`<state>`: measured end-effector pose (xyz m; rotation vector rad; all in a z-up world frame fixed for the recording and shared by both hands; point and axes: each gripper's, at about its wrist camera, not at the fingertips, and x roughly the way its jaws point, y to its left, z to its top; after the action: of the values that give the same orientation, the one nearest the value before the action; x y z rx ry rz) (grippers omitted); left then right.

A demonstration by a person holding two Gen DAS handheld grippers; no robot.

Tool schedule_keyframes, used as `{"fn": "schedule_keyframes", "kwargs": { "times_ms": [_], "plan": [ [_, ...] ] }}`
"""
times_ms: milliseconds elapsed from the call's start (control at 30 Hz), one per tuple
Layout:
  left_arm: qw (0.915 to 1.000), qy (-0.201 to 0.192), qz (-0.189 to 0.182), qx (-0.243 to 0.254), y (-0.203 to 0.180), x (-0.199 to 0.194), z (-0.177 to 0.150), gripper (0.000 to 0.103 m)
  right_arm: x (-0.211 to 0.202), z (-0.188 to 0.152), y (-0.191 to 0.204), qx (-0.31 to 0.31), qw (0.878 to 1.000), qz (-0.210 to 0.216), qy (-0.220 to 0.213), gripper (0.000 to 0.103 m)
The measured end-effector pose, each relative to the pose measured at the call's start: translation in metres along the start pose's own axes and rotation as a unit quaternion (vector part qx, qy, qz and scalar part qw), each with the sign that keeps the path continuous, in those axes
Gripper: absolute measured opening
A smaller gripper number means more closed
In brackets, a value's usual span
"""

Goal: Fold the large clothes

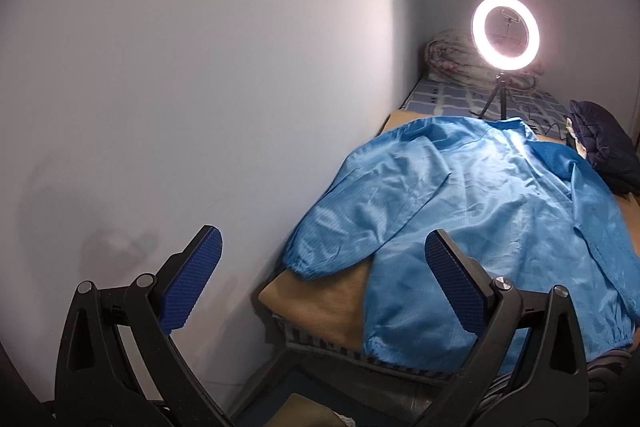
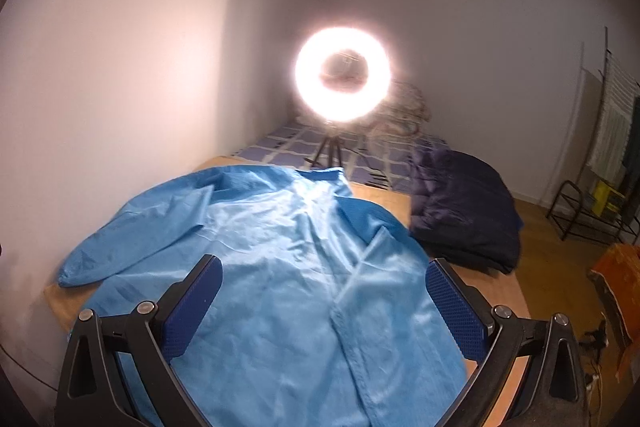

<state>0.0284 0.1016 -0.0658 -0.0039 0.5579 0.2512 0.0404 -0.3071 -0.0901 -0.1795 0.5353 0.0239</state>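
two grippers, the left gripper [image 1: 322, 247] and the right gripper [image 2: 324, 277], hang with jaws spread and empty above a blue garment [image 2: 280, 267] spread flat across the near end of the bed [image 2: 496, 287], a lit ring light [image 2: 343, 74] at its far end; no legible writing.

Premises: a domestic bedroom. A bed [image 2: 248, 157] with a blue checked sheet stands in the corner against plain painted walls, with a rolled quilt [image 1: 452, 61] at its far end. A wooden floor [image 2: 560, 251], a metal rack [image 2: 576, 211] and hanging laundry [image 2: 612, 123] occupy the right side.
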Motion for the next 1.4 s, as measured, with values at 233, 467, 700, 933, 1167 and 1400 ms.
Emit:
{"fn": "schedule_keyframes", "kwargs": {
  "times_ms": [233,467,700,933,1167,1400],
  "plan": [
    [1.0,0.001,0.004,-0.006,0.005,0.005,-0.005,0.103,0.012,0.014,0.027,-0.018,0.999,0.028,-0.004,0.103],
    [0.9998,0.006,-0.007,-0.016,0.008,0.01,-0.012,0.103,0.027,0.029,0.055,-0.038,0.997,0.061,-0.002,0.102],
    [0.9998,0.008,-0.009,-0.014,0.007,0.017,-0.024,0.103,0.046,0.042,0.088,-0.06,0.994,0.096,0.006,0.098],
    [0.9995,0.026,-0.004,-0.017,0.01,0.03,-0.04,0.103,0.089,0.042,0.137,-0.077,0.985,0.143,0.053,0.088],
    [0.9987,0.048,-0.001,-0.016,0.019,0.046,-0.056,0.103,0.124,0.036,0.185,-0.062,0.972,0.212,0.083,0.085],
    [0.9958,0.076,-0.024,-0.044,0.034,0.064,-0.067,0.099,0.176,0.015,0.238,-0.026,0.933,0.314,0.175,0.075]
  ]
}}
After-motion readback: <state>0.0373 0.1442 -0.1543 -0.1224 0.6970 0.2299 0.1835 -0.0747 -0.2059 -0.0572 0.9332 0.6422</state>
